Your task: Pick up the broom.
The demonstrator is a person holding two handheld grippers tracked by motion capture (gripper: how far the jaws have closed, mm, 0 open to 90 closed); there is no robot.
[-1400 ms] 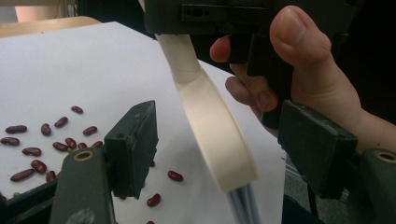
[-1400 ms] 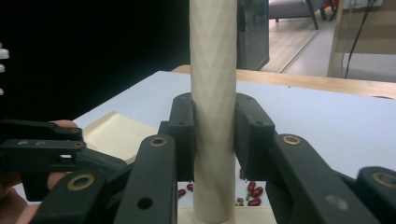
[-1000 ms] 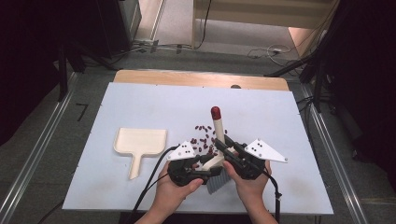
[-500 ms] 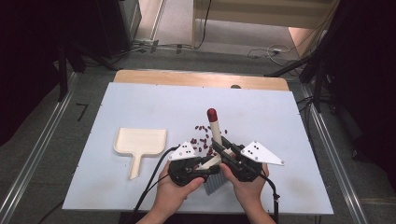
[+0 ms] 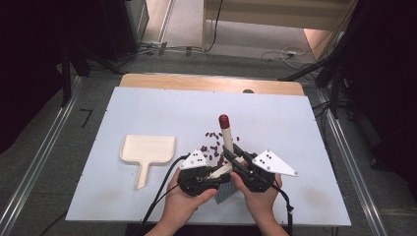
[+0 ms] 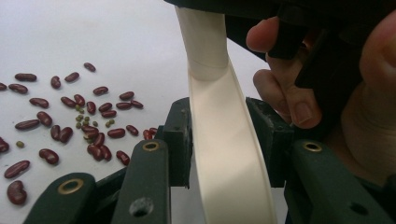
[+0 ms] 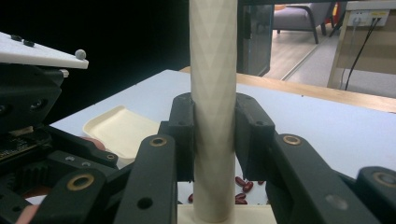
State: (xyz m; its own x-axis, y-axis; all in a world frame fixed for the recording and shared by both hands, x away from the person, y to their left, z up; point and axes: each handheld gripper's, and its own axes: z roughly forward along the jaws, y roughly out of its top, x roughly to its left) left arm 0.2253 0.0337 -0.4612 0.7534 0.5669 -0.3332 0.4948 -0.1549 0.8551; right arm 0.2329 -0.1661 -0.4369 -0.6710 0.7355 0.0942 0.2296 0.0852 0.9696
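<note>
I have both grippers on the cream plastic hand brush with the round red-capped handle, near the front edge of the pale blue worktop, a little right of its middle. My right gripper pinches the brush's round cream handle: in the right gripper view the shaft stands upright between the two black jaws, both pads pressed flat against it. The handle slants up and away toward the far edge, its red cap at the top. My left gripper has just been closing its jaws, and in the left gripper view the flat curved cream body of the brush now sits between them with both pads touching its sides, so I read that as a grip too. The brush's grey bristles hang down by the front edge, between my two hands. The fingers of my right hand show just beside the brush in the left gripper view. A scatter of dark red kidney beans with a few small green beans among them lies on the worktop just behind the grippers, around the foot of the handle. A cream plastic dustpan with a short flat handle lies flat toward the left, apart from the beans, its handle pointing at the front edge.
</note>
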